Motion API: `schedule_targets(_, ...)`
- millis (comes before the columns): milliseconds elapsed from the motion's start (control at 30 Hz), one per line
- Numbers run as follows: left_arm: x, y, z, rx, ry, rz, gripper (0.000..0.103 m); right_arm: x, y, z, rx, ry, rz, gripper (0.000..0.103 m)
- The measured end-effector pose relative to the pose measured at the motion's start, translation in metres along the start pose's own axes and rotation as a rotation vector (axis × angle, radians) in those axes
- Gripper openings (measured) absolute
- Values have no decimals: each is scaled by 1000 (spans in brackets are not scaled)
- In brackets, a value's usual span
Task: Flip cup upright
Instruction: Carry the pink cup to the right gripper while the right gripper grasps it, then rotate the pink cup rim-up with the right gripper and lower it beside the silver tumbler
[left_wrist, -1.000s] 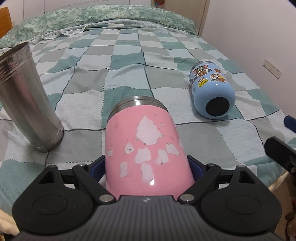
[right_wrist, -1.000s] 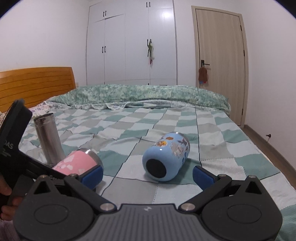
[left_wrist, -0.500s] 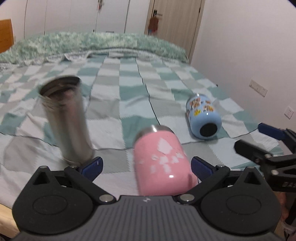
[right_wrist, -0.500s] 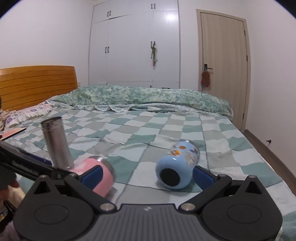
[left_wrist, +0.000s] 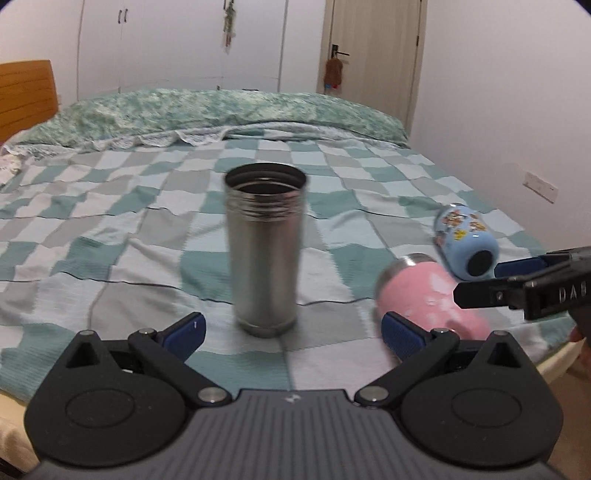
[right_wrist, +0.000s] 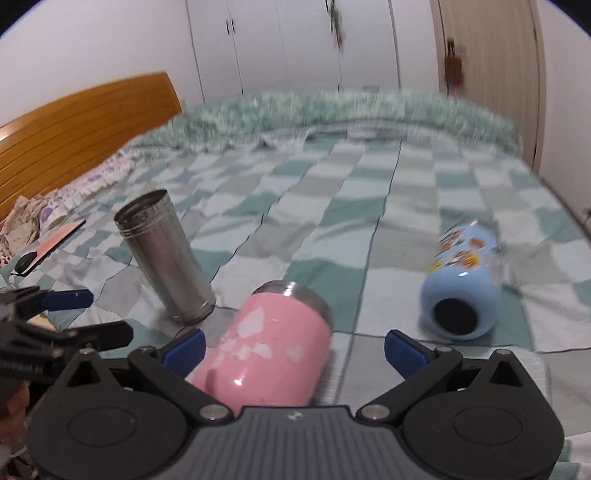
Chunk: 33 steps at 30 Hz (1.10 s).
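Observation:
A pink cup (right_wrist: 273, 343) with chipped paint lies on its side on the checkered bed, steel rim pointing away; it also shows in the left wrist view (left_wrist: 428, 295). My right gripper (right_wrist: 293, 347) is open, its fingers either side of the pink cup without gripping it. My left gripper (left_wrist: 291, 328) is open and empty, facing an upright steel cup (left_wrist: 264, 251), which also shows in the right wrist view (right_wrist: 166, 258). A blue sticker cup (right_wrist: 461, 288) lies on its side to the right, seen too in the left wrist view (left_wrist: 465, 247).
The green-and-white checkered blanket (left_wrist: 110, 229) covers the bed. A wooden headboard (right_wrist: 74, 122) is at the left, with a flat device (right_wrist: 55, 240) and bedding near it. Wardrobe and door stand behind. The bed's front edge is just below the grippers.
My left gripper let go of the pink cup and swung left to face the steel cup. The pink cup lies on its side. My right gripper moved left to straddle the pink cup.

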<state>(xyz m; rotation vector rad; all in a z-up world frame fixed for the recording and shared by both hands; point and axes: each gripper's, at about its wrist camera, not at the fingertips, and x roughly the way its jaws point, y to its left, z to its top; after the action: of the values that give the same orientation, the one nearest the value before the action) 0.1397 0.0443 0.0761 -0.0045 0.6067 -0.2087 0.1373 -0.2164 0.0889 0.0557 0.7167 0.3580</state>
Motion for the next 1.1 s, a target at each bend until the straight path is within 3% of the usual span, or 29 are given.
schedule_targets(533, 21, 25, -11, -8, 8, 43, 103, 81, -25, 20, 249, 252, 72, 103)
schedule_targets(767, 28, 26, -12, -11, 18, 46, 103, 111, -46, 14, 428, 329, 175, 97)
schedule_targets(800, 28, 26, -12, -12, 20, 47, 103, 113, -48, 12, 444, 331, 188, 95)
schedule_targets(833, 29, 26, -12, -13, 21, 48, 103, 114, -49, 10, 452, 322, 199, 85)
schedule_targets(1100, 27, 26, -13, -21, 22, 48, 103, 101, -39, 6, 422, 221, 209, 85)
